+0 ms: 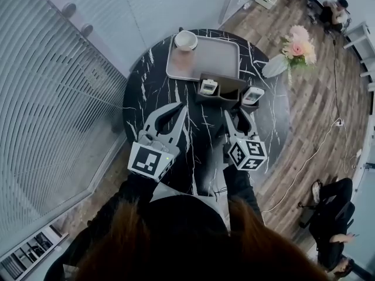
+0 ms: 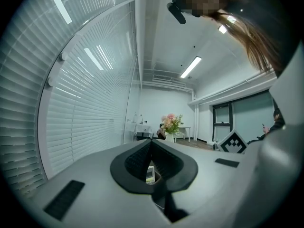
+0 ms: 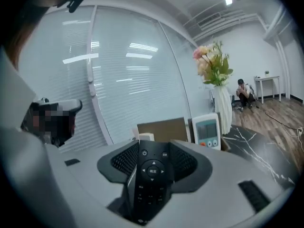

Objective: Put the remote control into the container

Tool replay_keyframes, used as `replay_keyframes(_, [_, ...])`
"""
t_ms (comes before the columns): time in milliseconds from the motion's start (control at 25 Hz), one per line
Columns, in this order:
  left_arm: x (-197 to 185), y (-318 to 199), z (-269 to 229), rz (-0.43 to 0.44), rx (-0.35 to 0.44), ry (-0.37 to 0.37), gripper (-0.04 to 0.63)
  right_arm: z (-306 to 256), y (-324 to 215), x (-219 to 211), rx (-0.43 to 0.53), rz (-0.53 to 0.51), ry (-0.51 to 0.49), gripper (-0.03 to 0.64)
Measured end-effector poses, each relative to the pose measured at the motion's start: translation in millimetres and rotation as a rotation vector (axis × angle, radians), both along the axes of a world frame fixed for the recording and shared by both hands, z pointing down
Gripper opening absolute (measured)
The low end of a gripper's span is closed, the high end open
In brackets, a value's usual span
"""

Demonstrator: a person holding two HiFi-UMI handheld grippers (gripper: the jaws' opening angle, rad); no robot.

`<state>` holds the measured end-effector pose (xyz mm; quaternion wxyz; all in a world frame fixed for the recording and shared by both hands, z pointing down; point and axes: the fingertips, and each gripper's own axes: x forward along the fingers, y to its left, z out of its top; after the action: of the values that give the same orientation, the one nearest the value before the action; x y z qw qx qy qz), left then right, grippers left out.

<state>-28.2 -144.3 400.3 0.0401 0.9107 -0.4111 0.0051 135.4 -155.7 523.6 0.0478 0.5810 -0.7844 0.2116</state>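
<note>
A round black marble table (image 1: 146,92) fills the centre of the head view, with a grey tray (image 1: 217,57) and cup (image 1: 186,40) at its top. The dark container (image 1: 228,85) sits mid-frame and already holds a white remote (image 1: 208,87). The right gripper (image 3: 153,145) is clamped on the black remote control (image 3: 149,179), which is off the table at lower centre of the right gripper view. Its round centre key bears two Chinese characters. The left gripper (image 2: 151,144) has its jaw tips together and holds nothing.

Hand-held gripper (image 2: 152,142) level, jaw tips together, nothing gripped. White remote (image 2: 150,174) shows through the jaw gap, beyond. Flowers (image 2: 171,124) far ahead; blinds (image 2: 85,118) left.
</note>
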Motion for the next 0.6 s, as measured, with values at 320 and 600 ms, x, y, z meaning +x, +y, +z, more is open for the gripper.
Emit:
replay_keyframes(320, [-1.6, -1.7, -4.9, -0.01, 0.01, 0.008, -0.003, -81.6, -25.5, 24.1, 0.282, 0.123, -0.019, 0.207])
replay_keyframes(600, [-2.1, -15.3, -5.8, -0.013, 0.018, 0.002, -0.003, -113.4, -56.2, 32.0, 0.397, 0.188, 0.003, 0.207])
